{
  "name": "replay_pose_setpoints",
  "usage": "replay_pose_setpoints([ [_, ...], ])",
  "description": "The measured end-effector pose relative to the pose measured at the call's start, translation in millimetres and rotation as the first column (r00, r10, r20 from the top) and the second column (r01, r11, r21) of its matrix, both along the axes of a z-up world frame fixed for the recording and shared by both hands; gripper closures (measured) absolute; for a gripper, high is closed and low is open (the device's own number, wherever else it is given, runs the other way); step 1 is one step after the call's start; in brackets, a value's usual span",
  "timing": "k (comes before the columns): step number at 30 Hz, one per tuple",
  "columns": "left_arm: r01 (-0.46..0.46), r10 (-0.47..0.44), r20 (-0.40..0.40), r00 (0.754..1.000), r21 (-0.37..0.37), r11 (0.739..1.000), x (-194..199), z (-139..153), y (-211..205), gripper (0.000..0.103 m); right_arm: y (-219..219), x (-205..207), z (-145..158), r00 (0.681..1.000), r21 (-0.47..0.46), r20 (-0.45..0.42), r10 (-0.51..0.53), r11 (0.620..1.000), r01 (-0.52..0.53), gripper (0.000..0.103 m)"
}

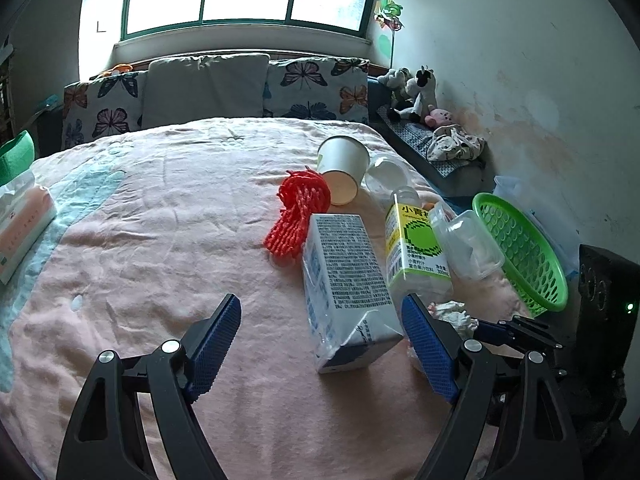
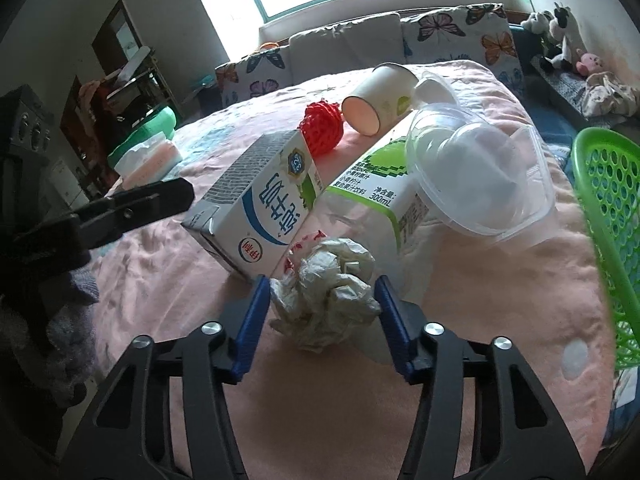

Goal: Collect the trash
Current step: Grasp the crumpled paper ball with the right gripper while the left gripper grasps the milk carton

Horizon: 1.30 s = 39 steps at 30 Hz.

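Crumpled paper wad between right gripper pads, contact unclear; left gripper spread beside boxy carton.

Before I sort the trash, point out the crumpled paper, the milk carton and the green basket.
crumpled paper (image 2: 326,290): right wrist view, middle of the wad.
milk carton (image 1: 344,268): left wrist view, printed top face.
green basket (image 1: 520,248): left wrist view, perforated wall.

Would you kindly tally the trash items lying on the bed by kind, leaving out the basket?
Milk carton: 1
Juice bottle: 1
Paper cup: 1
Clear plastic containers: 2
Red foam net: 1
Crumpled paper ball: 1
Total: 7
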State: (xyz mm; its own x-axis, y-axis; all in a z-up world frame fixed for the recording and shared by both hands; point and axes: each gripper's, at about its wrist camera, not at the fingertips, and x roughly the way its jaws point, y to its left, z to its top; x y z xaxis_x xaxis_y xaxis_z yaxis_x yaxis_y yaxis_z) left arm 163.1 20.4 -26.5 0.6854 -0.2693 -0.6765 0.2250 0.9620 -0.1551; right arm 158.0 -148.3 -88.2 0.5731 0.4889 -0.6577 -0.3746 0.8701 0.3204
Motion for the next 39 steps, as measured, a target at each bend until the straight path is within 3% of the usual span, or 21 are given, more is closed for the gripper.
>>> replay_pose_setpoints([
  [14, 0.049, -0.049, -0.01, 0.999, 0.046, 0.998, 8, -20, -34, 0.026, -59, -30, 27, 0.992, 0.022, 0.054, -0.113, 0.993, 0.112, 0.054],
  [28, -0.031, 0.032, -0.017, 0.999, 0.037, 0.999, 20, -33, -33, 0.062, -137, -33, 34, 0.948, 0.008, 0.074, -0.31, 0.951, 0.31, 0.054],
  [39, -0.057, 0.056, 0.039, 0.998, 0.018, 0.998, 6, -6, -14, 0.064, -193, -14, 26, 0.901, -0.053, 0.078, -0.427, 0.9, 0.432, 0.054],
])
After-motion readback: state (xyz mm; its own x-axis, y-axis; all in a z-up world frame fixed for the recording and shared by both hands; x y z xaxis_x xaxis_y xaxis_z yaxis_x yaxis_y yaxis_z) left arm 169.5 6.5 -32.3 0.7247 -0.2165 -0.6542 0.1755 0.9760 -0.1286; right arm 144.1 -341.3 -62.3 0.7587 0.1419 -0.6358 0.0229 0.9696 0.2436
